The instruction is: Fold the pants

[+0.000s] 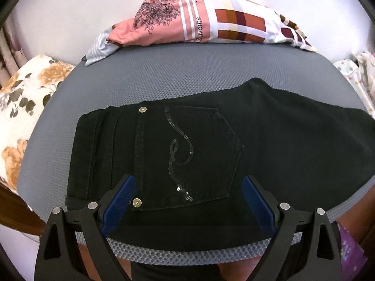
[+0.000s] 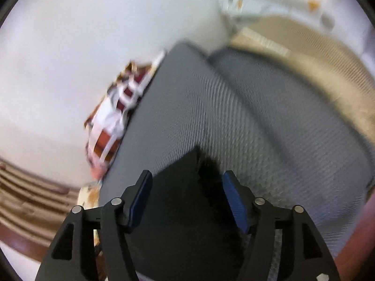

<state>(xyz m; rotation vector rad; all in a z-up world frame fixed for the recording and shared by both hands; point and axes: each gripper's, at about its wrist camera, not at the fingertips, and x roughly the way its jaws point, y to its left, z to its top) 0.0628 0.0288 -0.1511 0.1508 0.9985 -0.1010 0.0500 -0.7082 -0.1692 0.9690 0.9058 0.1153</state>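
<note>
Black pants (image 1: 269, 145) lie folded lengthwise on a grey mesh mat (image 1: 187, 70), waistband to the left, with a sequinned back pocket (image 1: 201, 154) facing up. My left gripper (image 1: 188, 179) hovers open over the pocket's near edge, its blue pads (image 1: 119, 201) wide apart and touching nothing. The right wrist view is blurred. There a pointed end of the black pants (image 2: 185, 187) lies on the mat (image 2: 257, 128) between and below the fingers of my right gripper (image 2: 187, 175). Its jaws stand apart and the pads (image 2: 234, 201) do not press the cloth.
A pile of folded clothes, pink and checked (image 1: 199, 23), lies at the mat's far edge. A floral pillow (image 1: 23, 98) sits to the left, patterned fabric (image 1: 361, 77) to the right. Beige fabric (image 2: 316, 53) lies beyond the mat in the right wrist view.
</note>
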